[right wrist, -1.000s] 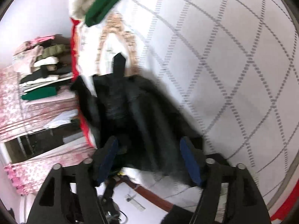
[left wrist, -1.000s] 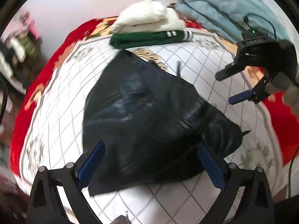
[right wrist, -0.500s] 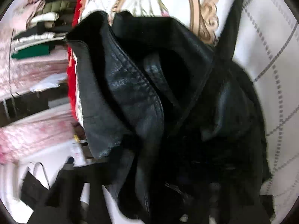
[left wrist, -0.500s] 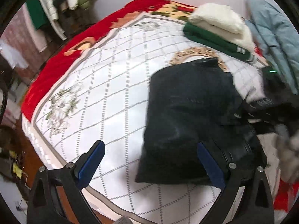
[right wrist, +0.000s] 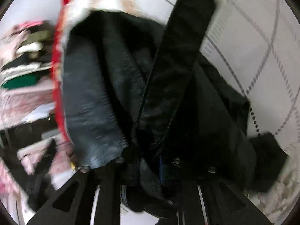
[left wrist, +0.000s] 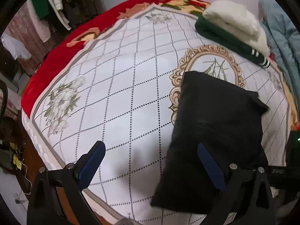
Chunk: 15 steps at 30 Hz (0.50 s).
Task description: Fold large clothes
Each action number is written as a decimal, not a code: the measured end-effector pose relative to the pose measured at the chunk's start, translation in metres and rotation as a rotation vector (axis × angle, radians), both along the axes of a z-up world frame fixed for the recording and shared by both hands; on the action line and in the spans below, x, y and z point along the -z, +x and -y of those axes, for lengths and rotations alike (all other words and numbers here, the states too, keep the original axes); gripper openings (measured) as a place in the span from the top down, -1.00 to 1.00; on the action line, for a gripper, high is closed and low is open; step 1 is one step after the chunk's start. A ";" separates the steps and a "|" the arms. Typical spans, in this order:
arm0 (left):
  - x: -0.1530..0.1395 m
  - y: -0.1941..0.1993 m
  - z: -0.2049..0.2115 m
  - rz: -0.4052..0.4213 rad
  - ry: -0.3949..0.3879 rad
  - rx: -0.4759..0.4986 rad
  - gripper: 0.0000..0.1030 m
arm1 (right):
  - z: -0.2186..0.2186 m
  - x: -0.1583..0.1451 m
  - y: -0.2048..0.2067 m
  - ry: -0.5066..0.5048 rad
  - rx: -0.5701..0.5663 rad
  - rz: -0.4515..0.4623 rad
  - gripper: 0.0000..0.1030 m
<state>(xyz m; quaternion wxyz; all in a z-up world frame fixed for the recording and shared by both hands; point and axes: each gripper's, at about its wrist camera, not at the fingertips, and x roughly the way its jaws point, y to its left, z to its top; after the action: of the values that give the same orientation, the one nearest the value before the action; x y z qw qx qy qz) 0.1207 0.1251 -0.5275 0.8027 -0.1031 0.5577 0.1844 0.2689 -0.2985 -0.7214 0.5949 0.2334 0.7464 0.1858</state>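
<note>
Left wrist view shows the left gripper (left wrist: 150, 161) with its blue fingers wide apart and nothing between them. Under it is the bed (left wrist: 121, 86) with its white checked cover. Just right of the gripper, partly behind its right finger, lies the black jacket (left wrist: 215, 131), folded into a thick block on the bed. Far ahead and to the right sits a pile of folded clothes (left wrist: 234, 28).

Right wrist view is blurry. The right gripper (right wrist: 148, 168) looks clamped on a bunch of the jacket (right wrist: 168, 84), which fills the space right in front of it. A long black strap or sleeve (right wrist: 180, 56) points up and away from the fingers.

The jacket looks like leather, so it is likely heavy, a bit stiff and slippery. A thick edge or seam would be the best place to grab, with both grippers sharing the weight.
</note>
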 end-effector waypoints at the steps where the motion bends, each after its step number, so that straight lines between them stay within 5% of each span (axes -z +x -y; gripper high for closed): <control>1: 0.006 0.007 0.001 -0.023 0.005 0.011 -0.95 | 0.000 0.007 0.002 0.008 0.011 -0.013 0.63; 4: 0.019 0.016 0.003 -0.060 -0.002 0.039 -0.95 | 0.003 0.000 0.012 0.042 0.024 -0.096 0.42; 8: 0.019 0.022 0.002 -0.081 -0.025 0.065 -0.95 | 0.022 -0.040 0.024 -0.028 -0.017 -0.073 -0.26; 11: 0.005 0.022 -0.002 -0.076 -0.020 0.060 -0.95 | 0.028 -0.087 0.029 -0.093 -0.052 0.041 -0.28; 15: -0.018 0.020 -0.013 -0.065 0.004 0.023 -0.95 | 0.004 -0.126 0.050 -0.003 -0.083 0.123 -0.28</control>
<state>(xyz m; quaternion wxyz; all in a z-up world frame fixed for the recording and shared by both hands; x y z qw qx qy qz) 0.1412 0.1380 -0.5093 0.7865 -0.0891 0.5842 0.1794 0.3191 -0.3028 -0.5957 0.6317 0.1895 0.7179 0.2230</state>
